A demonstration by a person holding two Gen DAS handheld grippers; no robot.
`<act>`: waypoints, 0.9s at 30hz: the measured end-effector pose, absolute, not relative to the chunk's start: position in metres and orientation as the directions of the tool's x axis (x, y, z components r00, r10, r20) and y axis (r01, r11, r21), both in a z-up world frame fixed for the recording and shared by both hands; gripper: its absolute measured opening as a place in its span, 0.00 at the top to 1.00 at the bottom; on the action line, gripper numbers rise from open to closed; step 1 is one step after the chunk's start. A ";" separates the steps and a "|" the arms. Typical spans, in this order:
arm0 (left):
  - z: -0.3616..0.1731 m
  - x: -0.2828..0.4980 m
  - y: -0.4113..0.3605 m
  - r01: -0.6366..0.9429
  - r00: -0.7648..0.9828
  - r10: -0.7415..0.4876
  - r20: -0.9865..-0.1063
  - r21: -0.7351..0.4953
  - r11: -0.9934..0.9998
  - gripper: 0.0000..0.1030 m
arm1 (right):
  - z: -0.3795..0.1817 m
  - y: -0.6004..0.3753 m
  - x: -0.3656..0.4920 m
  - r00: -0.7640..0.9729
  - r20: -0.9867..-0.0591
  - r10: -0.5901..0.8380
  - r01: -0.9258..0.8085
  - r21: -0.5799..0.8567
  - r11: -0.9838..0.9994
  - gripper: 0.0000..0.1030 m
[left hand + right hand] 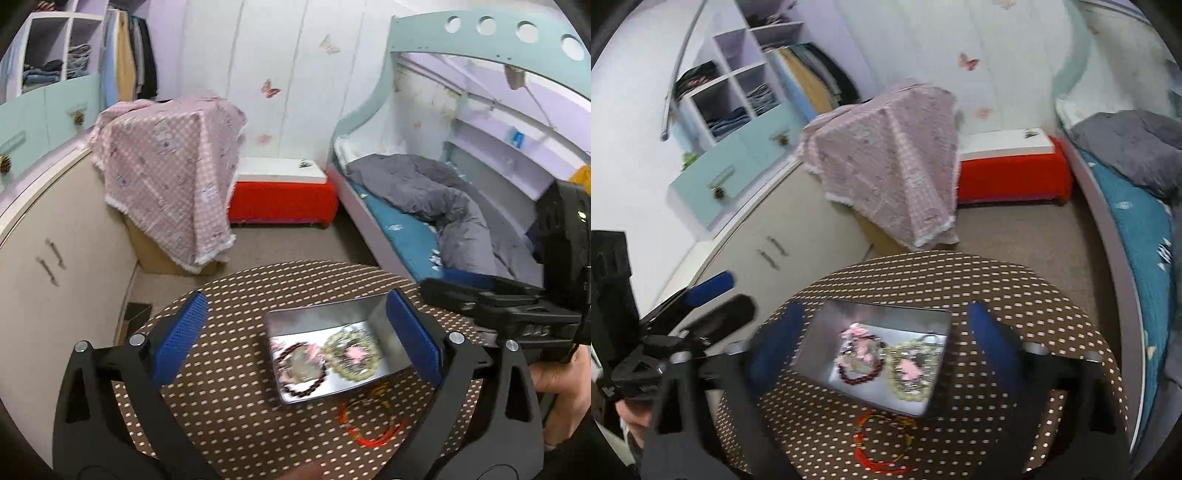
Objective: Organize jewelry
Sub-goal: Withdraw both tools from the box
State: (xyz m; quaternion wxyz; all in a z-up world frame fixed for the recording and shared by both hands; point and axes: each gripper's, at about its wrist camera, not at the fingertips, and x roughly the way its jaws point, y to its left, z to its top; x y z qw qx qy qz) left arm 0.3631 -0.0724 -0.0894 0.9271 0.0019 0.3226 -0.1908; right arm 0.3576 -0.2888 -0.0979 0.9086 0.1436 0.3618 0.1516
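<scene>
A shiny metal tin stands open on a round brown table with pale dots. In it lie a dark red bead bracelet and a pale green bead bracelet, with pink pieces among them. A red cord bracelet lies on the cloth just in front of the tin. My left gripper is open, its blue pads either side of the tin. My right gripper is open too, straddling the tin with nothing in it.
A cream cabinet stands left of the table. A box under a pink checked cloth, a red chest and a bed with a grey duvet lie beyond.
</scene>
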 end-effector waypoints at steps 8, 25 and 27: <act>-0.096 0.359 -0.046 0.258 0.739 -0.275 -0.615 -0.118 0.959 0.08 | -0.105 -0.306 0.342 0.703 -0.620 0.350 -0.123 0.378 0.918 0.08; -0.126 0.352 -0.042 0.172 0.739 -0.196 -0.645 -0.100 0.980 0.08 | -0.139 -0.258 0.277 0.664 -0.678 0.315 -0.219 0.226 0.949 0.08; -0.131 0.356 -0.048 0.167 0.739 -0.182 -0.649 -0.085 0.982 0.08 | -0.150 -0.245 0.273 0.640 -0.700 0.318 -0.251 0.200 0.947 0.08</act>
